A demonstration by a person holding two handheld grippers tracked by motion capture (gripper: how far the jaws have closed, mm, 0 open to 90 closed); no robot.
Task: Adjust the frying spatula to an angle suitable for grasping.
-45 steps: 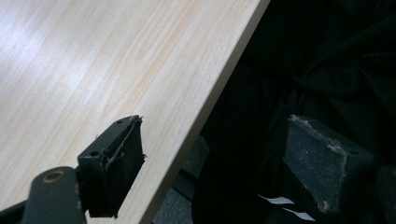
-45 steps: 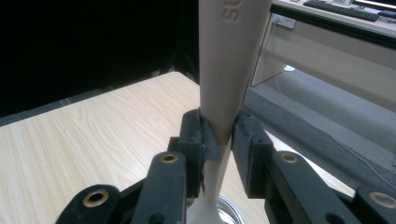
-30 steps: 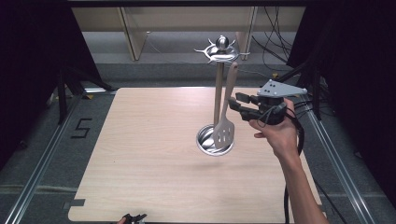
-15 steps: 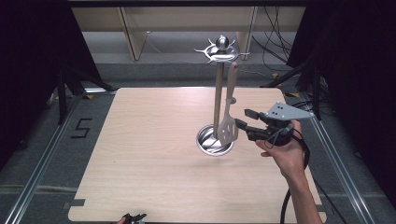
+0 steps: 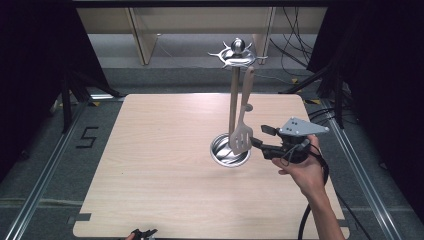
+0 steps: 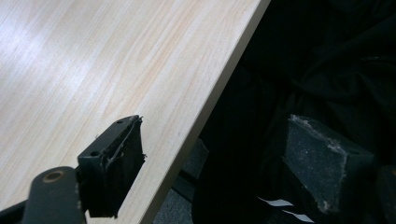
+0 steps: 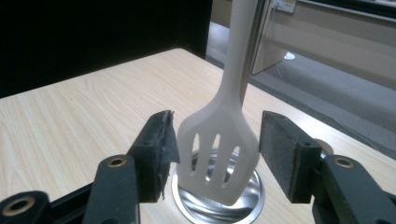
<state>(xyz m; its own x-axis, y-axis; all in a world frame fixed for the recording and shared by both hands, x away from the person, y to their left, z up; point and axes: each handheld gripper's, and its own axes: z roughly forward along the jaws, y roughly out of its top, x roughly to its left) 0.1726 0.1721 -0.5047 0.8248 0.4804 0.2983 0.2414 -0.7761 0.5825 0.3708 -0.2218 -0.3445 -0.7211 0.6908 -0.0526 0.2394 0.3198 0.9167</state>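
Two tools were in play at the desk point(image 5: 165, 165). Right tool point(image 5: 258, 137) was held level in the person's right hand point(image 5: 305, 172), forearm coming up from the bottom right of the high view, wrist bent so the jaws pointed left toward the stand point(image 5: 233, 100). Its jaws had just been opening and stood released, the pale slotted spatula point(image 5: 241, 135) between them but with a gap at each side, as the right gripper view showed point(image 7: 219, 154). That spatula hung upright from a hook at the top of the metal stand, its blade just above the round steel base point(image 5: 229, 151), near the middle of the desk. Left tool point(image 6: 215, 163) sat low at the near desk edge, jaws spread wide with nothing between them, one pad point(image 6: 116, 163) over the wood and the other over dark cloth
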